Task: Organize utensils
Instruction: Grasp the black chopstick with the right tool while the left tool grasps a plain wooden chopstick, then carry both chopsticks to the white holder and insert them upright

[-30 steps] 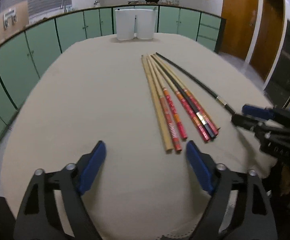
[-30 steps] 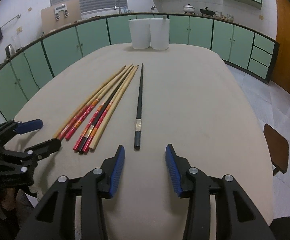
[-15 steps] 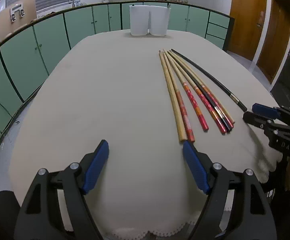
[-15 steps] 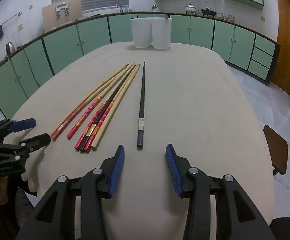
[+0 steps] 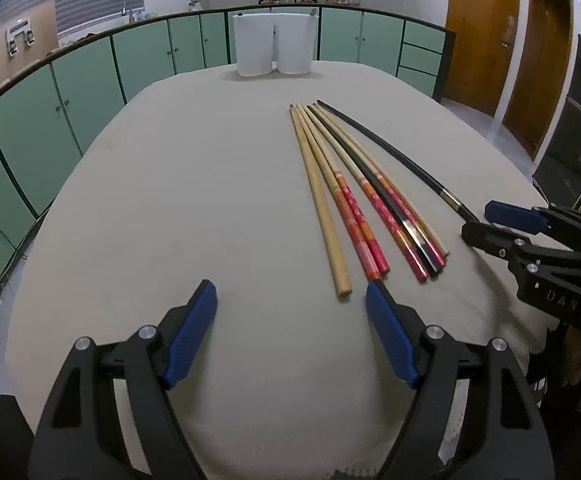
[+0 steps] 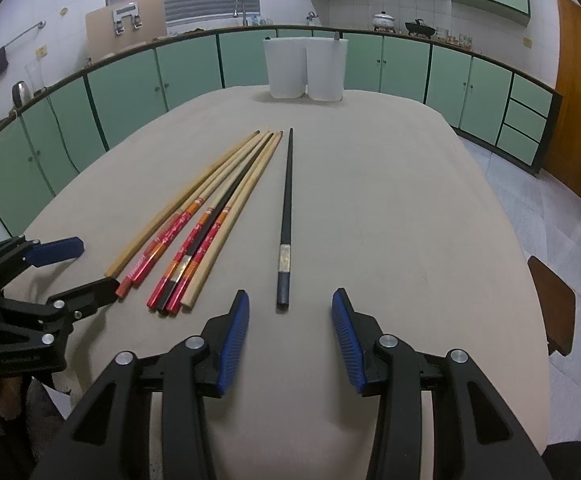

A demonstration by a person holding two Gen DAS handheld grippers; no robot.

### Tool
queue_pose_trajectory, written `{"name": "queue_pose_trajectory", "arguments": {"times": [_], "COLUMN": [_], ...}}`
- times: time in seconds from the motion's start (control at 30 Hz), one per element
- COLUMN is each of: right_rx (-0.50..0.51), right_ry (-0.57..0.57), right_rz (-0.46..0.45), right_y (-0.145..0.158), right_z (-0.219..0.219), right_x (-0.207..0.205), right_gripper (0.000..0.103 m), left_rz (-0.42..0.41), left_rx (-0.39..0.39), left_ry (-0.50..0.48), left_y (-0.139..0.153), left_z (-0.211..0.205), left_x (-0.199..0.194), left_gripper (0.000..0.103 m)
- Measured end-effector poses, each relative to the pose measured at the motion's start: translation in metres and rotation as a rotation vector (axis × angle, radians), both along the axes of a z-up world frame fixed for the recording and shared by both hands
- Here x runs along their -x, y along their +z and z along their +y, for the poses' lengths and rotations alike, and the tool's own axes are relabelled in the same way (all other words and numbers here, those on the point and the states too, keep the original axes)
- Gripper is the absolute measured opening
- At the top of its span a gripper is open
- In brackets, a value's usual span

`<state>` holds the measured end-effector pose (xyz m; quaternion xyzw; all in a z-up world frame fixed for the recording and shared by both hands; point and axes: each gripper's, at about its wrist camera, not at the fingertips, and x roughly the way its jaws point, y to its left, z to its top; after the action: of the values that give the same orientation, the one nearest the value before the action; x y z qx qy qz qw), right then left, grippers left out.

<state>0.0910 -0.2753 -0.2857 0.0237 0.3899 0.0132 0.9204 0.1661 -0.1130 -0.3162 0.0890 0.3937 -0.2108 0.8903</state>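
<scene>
Beige cloth-covered oval table [image 6: 390, 208]: a fanned bundle of wooden chopsticks with red patterned handles [image 6: 206, 220] lies left of centre, a single black chopstick with a metal band [image 6: 285, 224] just to its right, apart. Two white cylindrical holders [image 6: 305, 69] stand at the far edge. Left gripper [image 5: 290, 320] wide open, empty, near the bundle's near ends; right gripper [image 6: 288, 322] about half open, empty, just short of the black chopstick's near end.

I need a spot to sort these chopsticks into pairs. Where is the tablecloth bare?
Bare beige tablecloth lies left of the fanned chopstick bundle, up to the two white holders. Another bare patch lies right of the lone black chopstick. It is crowded between bundle and black chopstick.
</scene>
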Motion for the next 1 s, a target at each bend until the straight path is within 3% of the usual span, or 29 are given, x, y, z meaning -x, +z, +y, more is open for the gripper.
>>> {"name": "queue_pose_trajectory", "arguments": {"times": [0.1,0.17,0.23,0.27,0.3,0.47,0.83,1.0], "right_rx": [0.013,0.023,0.043,0.053,0.071,0.065,0.035,-0.001], "right_ry": [-0.001,-0.001,-0.006,-0.014,-0.031,-0.142,-0.107,-0.120], "right_rz": [-0.009,-0.015,-0.021,-0.025,-0.032,-0.039,-0.032,-0.035], "right_y": [-0.001,-0.001,-0.001,-0.001,-0.001,-0.001,-0.001,0.022], "right_z": [0.002,0.005,0.009,0.010,0.012,0.004,0.004,0.000], "right_x": [-0.005,-0.007,-0.008,-0.007,-0.006,0.000,0.003,0.009], "right_gripper": [0.041,0.030,0.010,0.007,0.007,0.007,0.007,0.007], "left_rz": [-0.016,-0.030,-0.042,-0.050,-0.055,-0.066,-0.055,0.007], "left_rx": [0.016,0.035,0.048,0.052,0.057,0.064,0.033,0.064], "left_ry": [0.016,0.027,0.039,0.063,0.100,0.225,0.170,0.191], "left_y": [0.000,0.000,0.000,0.000,0.000,-0.001,0.002,0.023], "left_z": [-0.001,0.002,0.005,0.008,0.013,0.026,0.027,0.036], "left_x": [-0.005,-0.007,-0.008,-0.008,-0.008,-0.004,-0.005,-0.012], "left_gripper": [0.069,0.057,0.033,0.026,0.012,0.007,0.009,0.006]}}
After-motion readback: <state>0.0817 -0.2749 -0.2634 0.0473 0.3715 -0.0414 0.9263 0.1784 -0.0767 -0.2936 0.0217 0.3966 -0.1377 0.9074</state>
